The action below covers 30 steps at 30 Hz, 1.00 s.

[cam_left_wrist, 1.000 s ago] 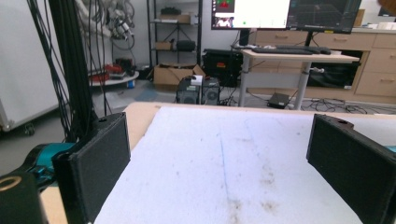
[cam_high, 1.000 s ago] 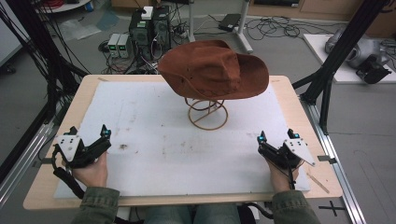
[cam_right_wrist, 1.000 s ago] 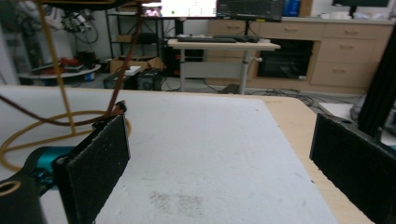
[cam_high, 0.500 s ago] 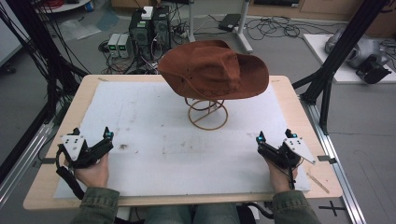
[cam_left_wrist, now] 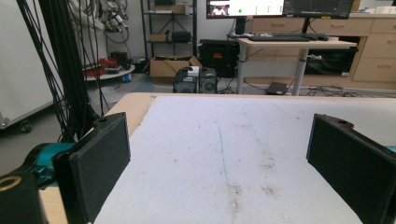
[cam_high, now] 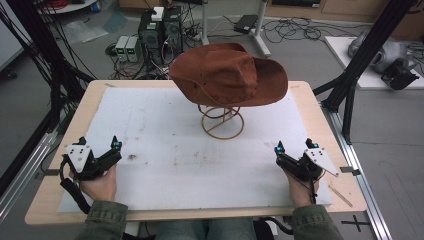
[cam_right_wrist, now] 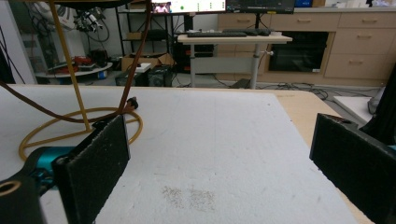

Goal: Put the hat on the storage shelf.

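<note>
Resting both grippers, left [cam_high: 102, 159] and right [cam_high: 290, 161], at the near edge of the surface [cam_high: 165, 150] with fingers released, we judge nothing begun: the hat [cam_high: 227, 75] sits untouched on its stand [cam_high: 222, 122], well apart.

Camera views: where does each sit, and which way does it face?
High view: above the person's side, facing forward and down on the brown felt cowboy hat; left gripper, right gripper.
Left gripper view: low, along open jaws over the white foam mat.
Right gripper view: low, past open jaws.
Shared with high view: yellow wire stand.
</note>
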{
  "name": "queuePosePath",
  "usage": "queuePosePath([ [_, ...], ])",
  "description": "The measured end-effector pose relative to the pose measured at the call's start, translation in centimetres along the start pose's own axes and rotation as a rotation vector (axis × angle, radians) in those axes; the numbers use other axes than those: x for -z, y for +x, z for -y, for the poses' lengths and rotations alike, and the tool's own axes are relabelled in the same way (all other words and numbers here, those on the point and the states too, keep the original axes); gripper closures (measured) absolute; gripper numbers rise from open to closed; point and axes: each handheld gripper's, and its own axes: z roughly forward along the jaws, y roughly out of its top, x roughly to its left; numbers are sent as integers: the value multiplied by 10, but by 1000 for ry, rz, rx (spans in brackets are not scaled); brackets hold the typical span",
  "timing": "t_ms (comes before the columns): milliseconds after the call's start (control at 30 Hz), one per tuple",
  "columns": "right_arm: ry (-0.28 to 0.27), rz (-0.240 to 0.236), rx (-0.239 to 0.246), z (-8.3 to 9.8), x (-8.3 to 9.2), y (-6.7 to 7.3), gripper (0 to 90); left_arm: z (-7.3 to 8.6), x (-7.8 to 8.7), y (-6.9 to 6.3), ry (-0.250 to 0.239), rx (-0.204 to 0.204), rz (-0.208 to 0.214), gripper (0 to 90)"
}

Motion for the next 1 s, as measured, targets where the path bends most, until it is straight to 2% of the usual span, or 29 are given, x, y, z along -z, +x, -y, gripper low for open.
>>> queuePosePath([
  [567, 7, 1, -4, 0, 0, -1, 45, 1, -1, 0, 9, 16, -5, 66],
  [1000, 17, -2, -15, 1, -2, -3, 45, 4, -1, -2, 29, 13, 12, 66],
])
